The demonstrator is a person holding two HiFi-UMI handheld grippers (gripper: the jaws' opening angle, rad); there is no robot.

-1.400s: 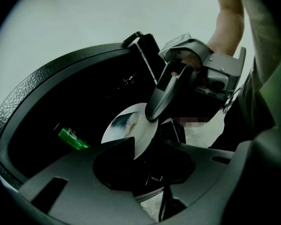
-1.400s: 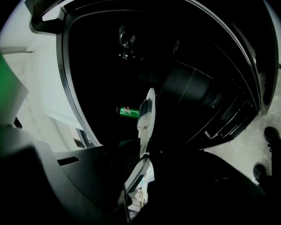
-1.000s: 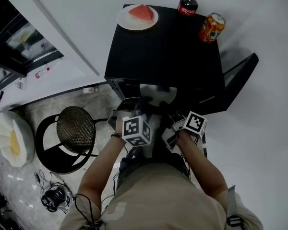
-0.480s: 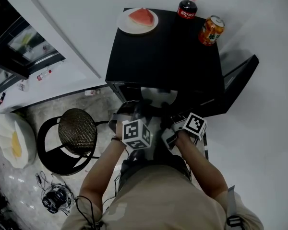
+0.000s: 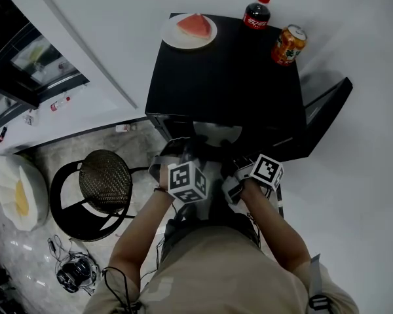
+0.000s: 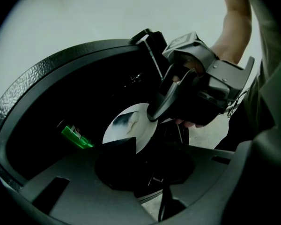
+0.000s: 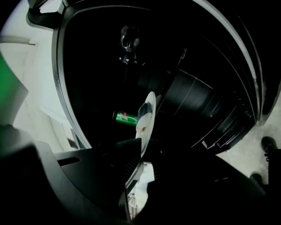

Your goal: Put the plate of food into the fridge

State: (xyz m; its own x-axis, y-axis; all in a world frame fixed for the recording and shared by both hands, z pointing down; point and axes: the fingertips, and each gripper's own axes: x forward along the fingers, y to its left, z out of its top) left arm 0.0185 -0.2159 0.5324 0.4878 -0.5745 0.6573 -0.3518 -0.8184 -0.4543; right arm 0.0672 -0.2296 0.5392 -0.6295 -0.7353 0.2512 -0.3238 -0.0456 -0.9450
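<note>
On the left, the left gripper (image 6: 131, 156) is pinching the near rim of the white plate (image 6: 129, 125), which is hanging at the mouth of the black fridge (image 5: 223, 77). On the right, the right gripper (image 7: 141, 149) has just been closing its jaws and is clamping another part of the rim. The plate is looking stiff, glazed, slippery and breakable, so two rim holds suit it. Being round, it has no long axis, and its face is pointing roughly up.

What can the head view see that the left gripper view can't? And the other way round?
Only the head view: the plate with watermelon, the cola bottle and the orange can on top of the fridge, plus a stool on the floor.
Only the left gripper view: a green can inside the fridge.
Both: the white plate at the fridge's opening.
</note>
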